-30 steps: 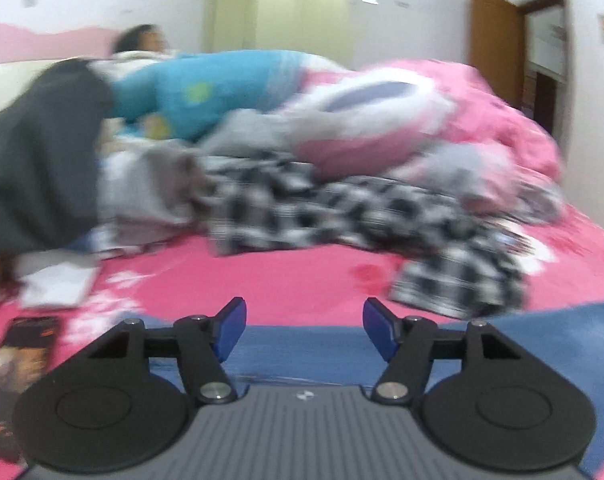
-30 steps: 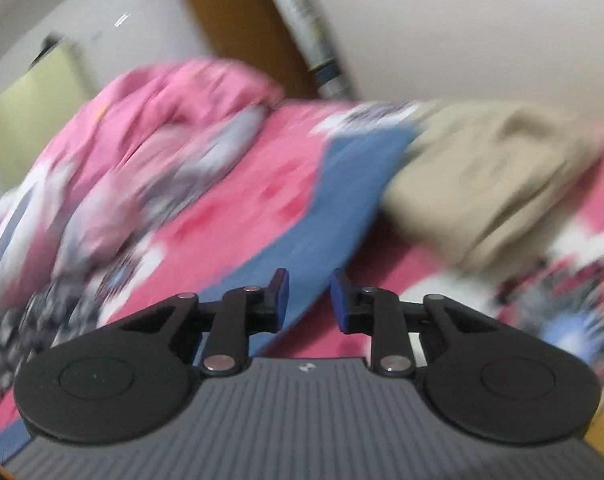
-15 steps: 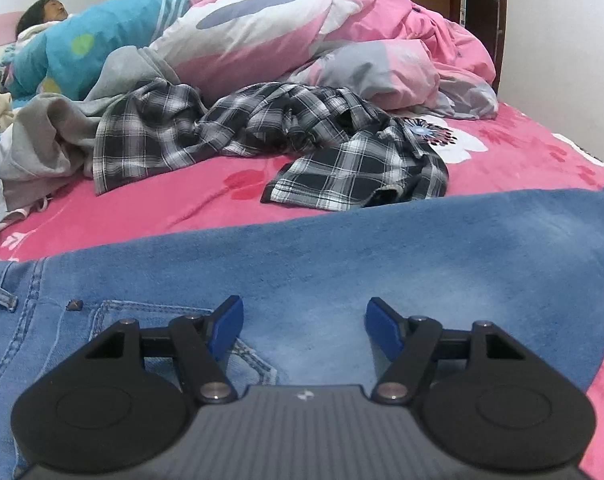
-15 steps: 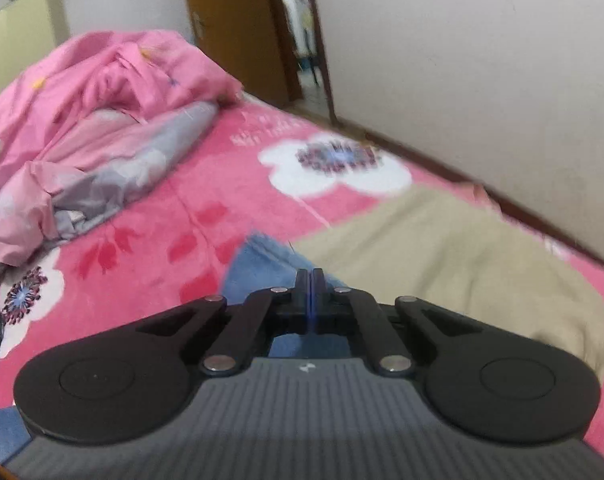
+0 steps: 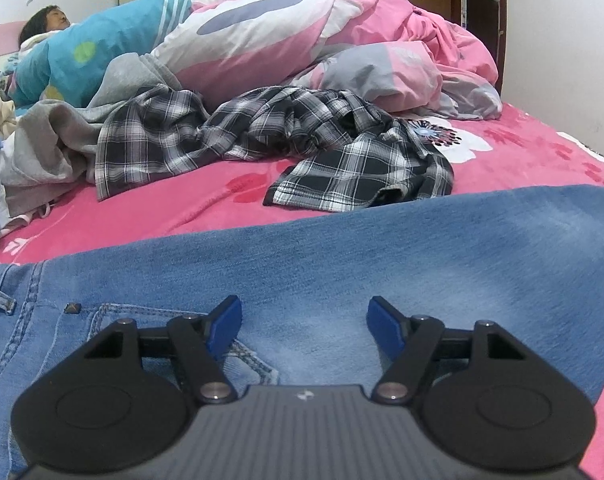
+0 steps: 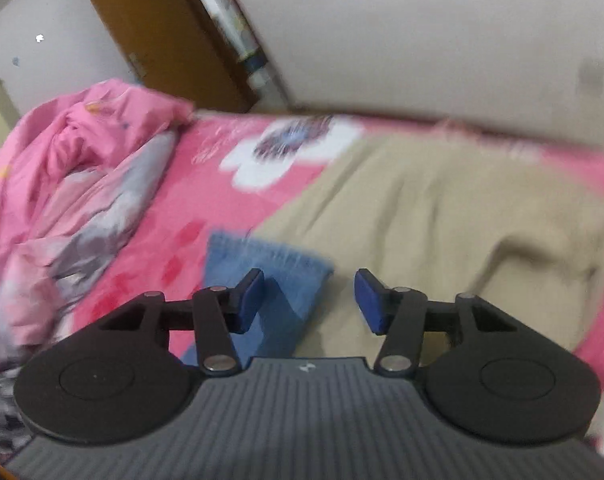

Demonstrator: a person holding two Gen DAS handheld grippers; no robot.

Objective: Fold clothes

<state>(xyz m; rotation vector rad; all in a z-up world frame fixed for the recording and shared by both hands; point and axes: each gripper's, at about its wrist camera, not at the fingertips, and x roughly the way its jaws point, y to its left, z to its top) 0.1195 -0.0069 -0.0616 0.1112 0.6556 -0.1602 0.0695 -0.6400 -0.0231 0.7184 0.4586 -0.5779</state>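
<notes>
I am holding the left gripper [image 5: 304,322] low over the blue jeans [image 5: 382,256], which are lying flat across the near part of the pink bed [image 5: 205,204]; its fingers [image 5: 223,326] are standing wide apart with only denim beneath them, gripping nothing. My right gripper [image 6: 308,300] is hanging over the jeans' hem [image 6: 261,264], where it is lying against a tan garment [image 6: 442,216]. Its fingers [image 6: 249,300] have just been opening and are now parted, released, with nothing pinched between them. Beyond the jeans, a plaid shirt [image 5: 322,148] is sitting crumpled beside a pink quilt [image 5: 402,36].
</notes>
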